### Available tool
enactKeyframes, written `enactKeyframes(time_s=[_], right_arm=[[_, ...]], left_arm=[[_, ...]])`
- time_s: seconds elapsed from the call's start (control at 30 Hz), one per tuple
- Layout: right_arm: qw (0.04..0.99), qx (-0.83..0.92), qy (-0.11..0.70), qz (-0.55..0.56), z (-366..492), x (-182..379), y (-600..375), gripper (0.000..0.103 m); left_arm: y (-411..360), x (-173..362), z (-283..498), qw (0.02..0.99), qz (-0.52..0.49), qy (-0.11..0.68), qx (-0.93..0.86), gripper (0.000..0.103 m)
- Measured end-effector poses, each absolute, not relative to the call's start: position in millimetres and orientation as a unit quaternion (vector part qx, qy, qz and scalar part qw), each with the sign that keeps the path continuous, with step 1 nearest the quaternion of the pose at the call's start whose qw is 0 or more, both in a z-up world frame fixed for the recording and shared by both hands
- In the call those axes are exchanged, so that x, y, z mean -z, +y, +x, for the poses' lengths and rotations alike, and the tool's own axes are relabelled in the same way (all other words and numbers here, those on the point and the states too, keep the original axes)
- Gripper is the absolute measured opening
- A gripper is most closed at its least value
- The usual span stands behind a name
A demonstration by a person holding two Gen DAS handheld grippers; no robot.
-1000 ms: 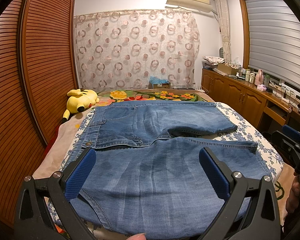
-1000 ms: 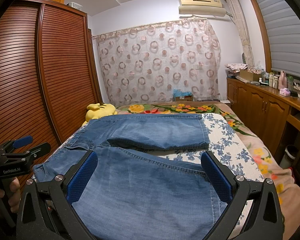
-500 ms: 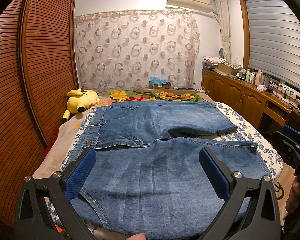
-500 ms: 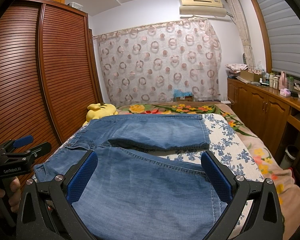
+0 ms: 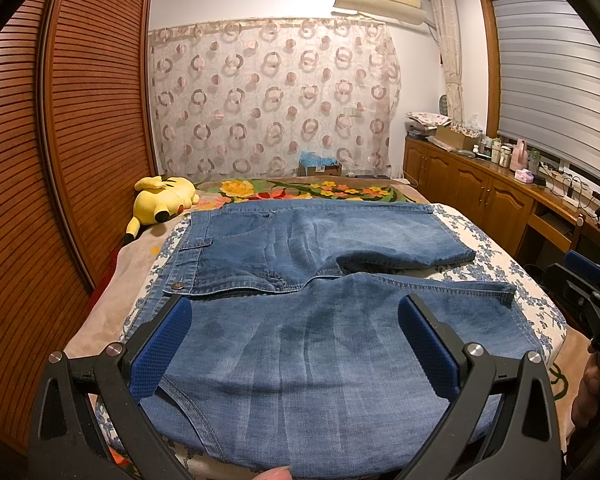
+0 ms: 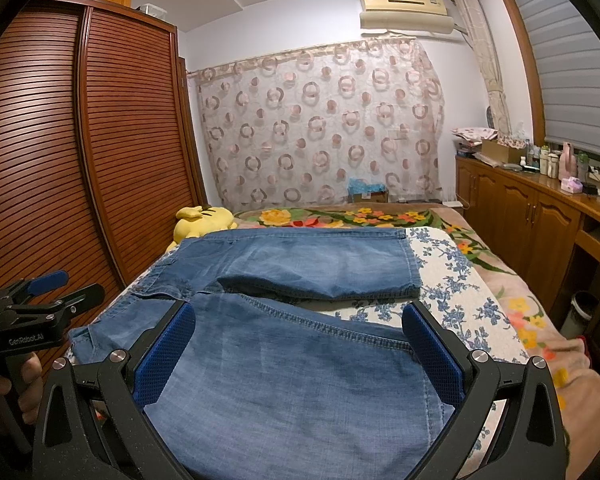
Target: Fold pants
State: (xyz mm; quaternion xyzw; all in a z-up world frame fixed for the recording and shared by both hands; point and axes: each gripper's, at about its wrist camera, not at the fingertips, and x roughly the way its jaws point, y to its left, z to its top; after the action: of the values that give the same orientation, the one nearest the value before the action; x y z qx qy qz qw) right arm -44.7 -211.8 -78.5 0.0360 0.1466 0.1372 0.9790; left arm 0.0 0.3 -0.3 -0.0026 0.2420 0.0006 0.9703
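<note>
Blue denim pants (image 5: 308, 344) lie spread flat across the bed, waistband at the left, both legs running to the right. In the right wrist view the same pants (image 6: 300, 376) fill the foreground, with the far leg behind. My left gripper (image 5: 294, 340) hangs open over the near leg by the waist end, nothing between its blue pads. My right gripper (image 6: 298, 348) is open too, above the near leg toward its hem. Each gripper shows at the edge of the other's view: the right gripper (image 5: 584, 284) and the left gripper (image 6: 48, 296).
A yellow plush toy (image 5: 162, 200) rests at the bed's far left. A slatted wooden wardrobe (image 5: 60, 160) runs close along the left side. Wooden cabinets (image 5: 492, 200) with bottles stand on the right. A small bin (image 6: 584, 308) sits on the floor beside the bed (image 6: 460, 280).
</note>
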Motion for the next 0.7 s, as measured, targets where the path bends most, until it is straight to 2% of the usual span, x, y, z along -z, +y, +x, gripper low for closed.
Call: enactKeyframes(time_s=[0.27,0.7], right_arm=[[0.975,-0.145,0.165,0.023,-38,81,-218,0.103],[0.973,-0.123,0.196,0.005,-27,81,-235,0.103]], left_arm=[[18,20,7,0.964,-0.008,0.265,0.001,0.103],[92,52,12,0.952,-0.037,0.301,-0.048,0.103]])
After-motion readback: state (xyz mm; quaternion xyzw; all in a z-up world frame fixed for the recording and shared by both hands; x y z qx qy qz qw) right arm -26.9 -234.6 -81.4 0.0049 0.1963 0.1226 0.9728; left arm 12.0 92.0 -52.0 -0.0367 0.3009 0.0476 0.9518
